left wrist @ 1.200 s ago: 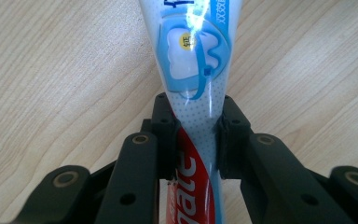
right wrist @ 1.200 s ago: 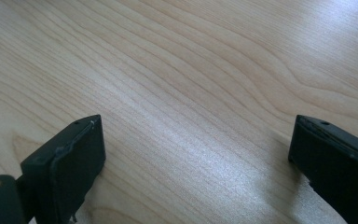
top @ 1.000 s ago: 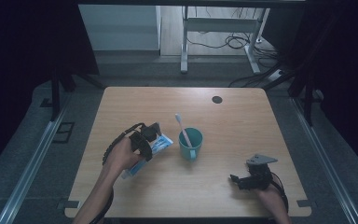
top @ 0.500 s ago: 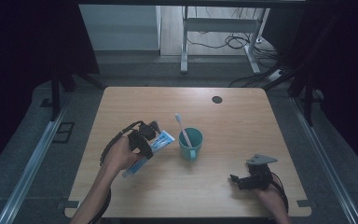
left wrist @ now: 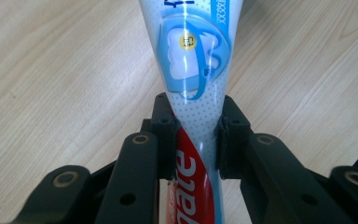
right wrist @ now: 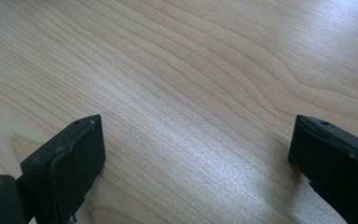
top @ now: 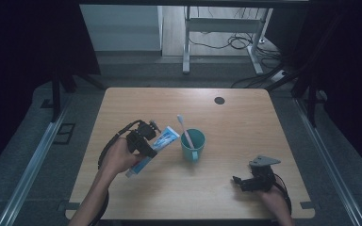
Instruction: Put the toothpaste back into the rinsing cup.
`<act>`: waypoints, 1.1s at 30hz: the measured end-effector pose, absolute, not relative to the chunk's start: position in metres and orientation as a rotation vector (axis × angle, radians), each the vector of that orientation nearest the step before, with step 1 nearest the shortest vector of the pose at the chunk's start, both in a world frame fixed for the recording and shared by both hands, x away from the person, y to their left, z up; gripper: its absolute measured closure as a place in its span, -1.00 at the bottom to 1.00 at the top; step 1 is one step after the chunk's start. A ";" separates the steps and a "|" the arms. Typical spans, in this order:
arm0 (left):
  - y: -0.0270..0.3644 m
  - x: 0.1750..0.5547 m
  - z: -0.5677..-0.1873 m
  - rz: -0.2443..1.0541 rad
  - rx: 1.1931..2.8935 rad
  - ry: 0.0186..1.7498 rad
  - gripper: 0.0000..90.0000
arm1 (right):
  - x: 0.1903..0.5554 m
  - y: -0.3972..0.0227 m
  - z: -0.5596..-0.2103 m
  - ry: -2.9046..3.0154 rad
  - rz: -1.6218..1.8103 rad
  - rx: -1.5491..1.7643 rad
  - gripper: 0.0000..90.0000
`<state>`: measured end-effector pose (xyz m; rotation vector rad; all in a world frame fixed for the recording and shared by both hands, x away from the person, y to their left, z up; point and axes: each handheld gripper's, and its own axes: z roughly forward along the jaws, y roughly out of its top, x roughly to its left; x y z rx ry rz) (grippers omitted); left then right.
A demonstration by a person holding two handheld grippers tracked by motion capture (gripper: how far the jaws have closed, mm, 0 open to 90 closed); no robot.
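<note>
Left gripper view puts the thing in hand right in front of you: a soft white, blue and red plastic toothpaste tube, pinched across its middle by the two black jaws of your left gripper, which press on it from both sides. In the high view that tube slants from about seven o'clock up toward one o'clock, with its broad flat end aimed at the teal ceramic mug just beside it at three o'clock; its lower end appears to be at or just off the pale wooden table. A pink and white toothbrush stands in the mug, leaning toward eleven o'clock.

The likeliest trouble from here, as I judge it, is the tube swivelling in your grip, because it is soft and tapered and held at one narrow band. Its far end could also knock the toothbrush or tip the mug if you swing across too low.

Your left hand holds the left gripper tilted, pointing toward the mug. Your right hand rests at about five o'clock on the table, well apart, and your right gripper points toward nine o'clock with its jaws spread wide over bare wood.
</note>
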<state>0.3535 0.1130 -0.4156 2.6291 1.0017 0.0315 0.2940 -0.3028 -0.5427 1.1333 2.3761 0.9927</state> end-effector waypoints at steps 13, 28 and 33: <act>0.119 0.345 -0.404 0.114 2.497 0.943 0.62 | 0.294 -0.303 -0.543 2.375 0.993 1.132 -0.92; 0.119 0.342 -0.402 0.183 2.368 0.885 0.62 | 0.294 -0.303 -0.543 2.375 0.992 1.135 -0.92; 0.116 0.341 -0.401 0.196 2.322 0.861 0.62 | 0.294 -0.303 -0.543 2.374 0.992 1.134 -0.92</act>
